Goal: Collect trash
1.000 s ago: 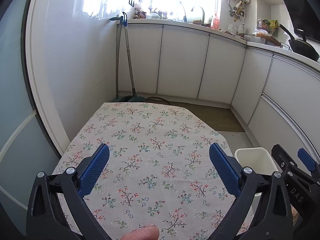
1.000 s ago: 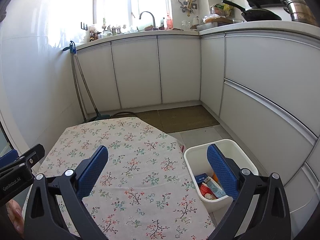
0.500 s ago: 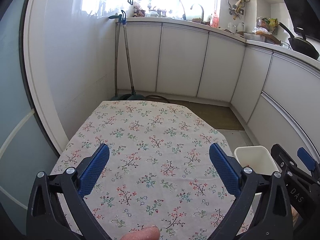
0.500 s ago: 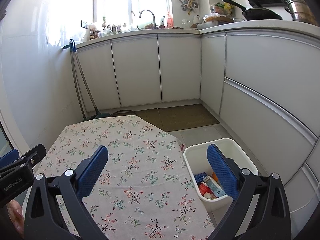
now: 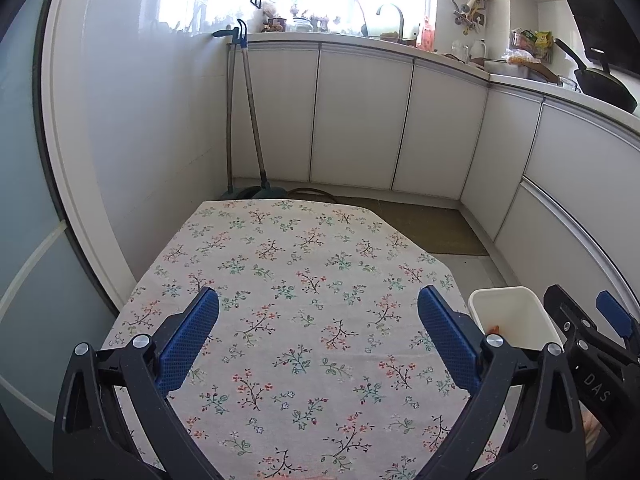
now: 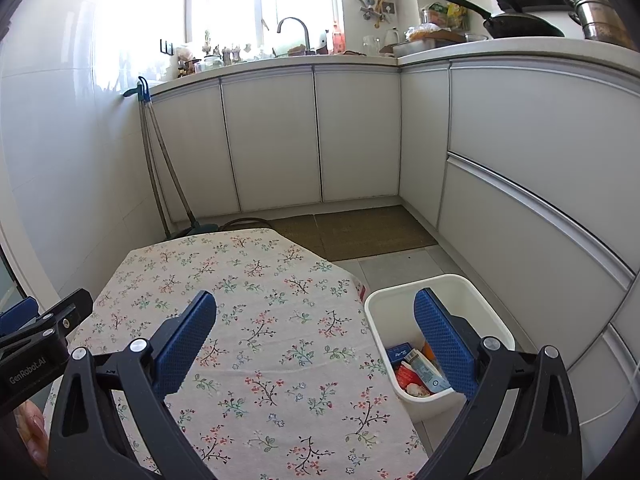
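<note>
Trash (image 6: 416,372) lies in the white bin (image 6: 496,328) beside the floral tabletop (image 5: 304,280). Both grippers, left (image 5: 318,334) and right (image 6: 314,336), hover with jaws wide, holding nothing. Best to scan the tabletop before finishing.

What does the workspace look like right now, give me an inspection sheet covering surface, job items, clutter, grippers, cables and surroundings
Surface: table under a floral cloth; nothing seen lying on the visible part.
Job's things: white bin on the floor at the table's right edge, holding packets and wrappers.
Clutter: nothing seen on the table; bottles and jars crowd the counter.
Grippers: left hand-held gripper open and holding nothing, above the cloth; right hand-held gripper open and holding nothing, one finger over the bin.
Cables: nothing seen for certain.
Surroundings: white cabinets, two long-handled tools leaning in the corner, brown floor mat, black pan.
</note>
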### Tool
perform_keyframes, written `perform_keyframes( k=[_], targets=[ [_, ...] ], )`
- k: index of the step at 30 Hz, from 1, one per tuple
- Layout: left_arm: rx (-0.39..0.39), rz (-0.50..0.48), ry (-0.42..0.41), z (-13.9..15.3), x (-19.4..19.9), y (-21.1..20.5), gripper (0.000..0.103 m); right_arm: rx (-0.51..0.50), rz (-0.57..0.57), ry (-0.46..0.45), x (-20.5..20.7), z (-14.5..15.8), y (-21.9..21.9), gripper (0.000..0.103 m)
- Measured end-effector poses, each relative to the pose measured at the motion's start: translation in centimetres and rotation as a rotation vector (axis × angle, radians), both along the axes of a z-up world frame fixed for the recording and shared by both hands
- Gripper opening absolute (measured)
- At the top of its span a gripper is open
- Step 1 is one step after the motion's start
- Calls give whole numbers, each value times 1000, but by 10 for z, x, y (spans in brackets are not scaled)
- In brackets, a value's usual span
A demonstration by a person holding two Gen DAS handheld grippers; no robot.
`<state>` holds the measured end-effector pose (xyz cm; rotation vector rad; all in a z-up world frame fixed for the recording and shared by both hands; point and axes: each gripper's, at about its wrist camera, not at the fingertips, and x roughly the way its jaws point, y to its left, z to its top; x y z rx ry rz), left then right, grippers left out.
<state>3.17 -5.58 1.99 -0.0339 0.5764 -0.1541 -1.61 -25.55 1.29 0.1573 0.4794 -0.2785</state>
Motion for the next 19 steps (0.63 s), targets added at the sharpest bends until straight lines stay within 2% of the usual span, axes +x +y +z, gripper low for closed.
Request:
perform_keyframes(
  k=[10, 13, 15, 19],
  targets=[
    [15, -34, -25, -1, -3, -5, 89, -6, -6, 7, 1, -2, 0, 96],
    [17, -31, -34, 1, -5, -7, 91, -6, -10, 9, 1, -2, 0, 96],
    [13, -20, -35, 2, -5, -7, 95, -6, -12, 8, 1, -2, 1, 96],
    [8, -12, -31, 2, -4, -7, 96, -14, -13, 5, 0, -2, 3, 96]
  ],
)
